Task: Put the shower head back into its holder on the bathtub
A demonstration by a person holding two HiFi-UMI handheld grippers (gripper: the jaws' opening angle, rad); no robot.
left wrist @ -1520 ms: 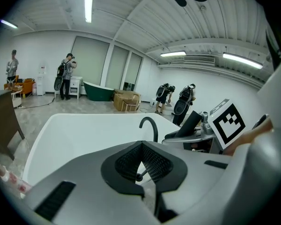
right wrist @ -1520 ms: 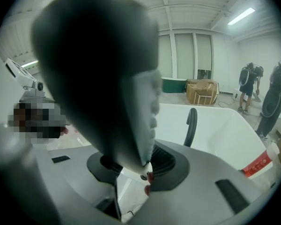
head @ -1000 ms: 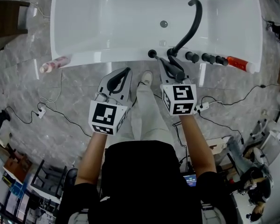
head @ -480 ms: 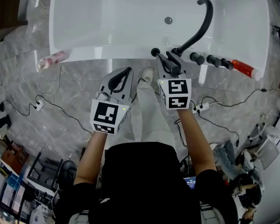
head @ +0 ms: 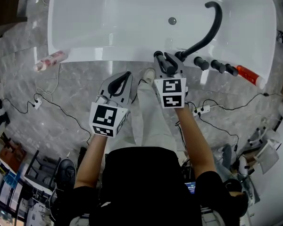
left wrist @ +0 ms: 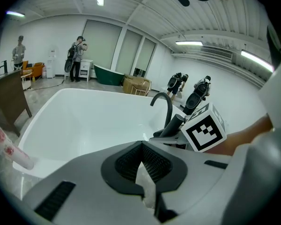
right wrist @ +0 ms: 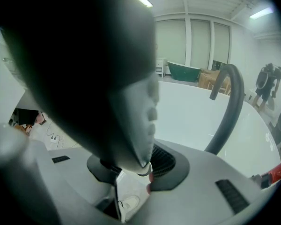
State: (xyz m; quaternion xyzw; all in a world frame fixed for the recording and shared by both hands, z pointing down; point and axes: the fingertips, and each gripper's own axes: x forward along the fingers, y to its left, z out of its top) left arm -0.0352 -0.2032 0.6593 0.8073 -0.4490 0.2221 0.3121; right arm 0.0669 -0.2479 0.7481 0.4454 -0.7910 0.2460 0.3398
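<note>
- The right gripper is clamped on the shower head; in the right gripper view the dark head fills the upper left and its neck runs down between the 2 jaws.
- In the head view the shower head sits at the near rim of the white bathtub, just left of the foot of the black curved faucet. I cannot tell whether it touches the rim.
- The left gripper is closed with nothing in it, its jaw tips meeting. It hangs over the grey marble floor, near the tub's outer wall and well left of the right gripper.
- 3 black knobs stand in a row on the rim right of the faucet, and a red bottle lies past them.
- A pink bottle lies at the tub's left near corner.
- The person's shoe shows between the 2 grippers.
</note>
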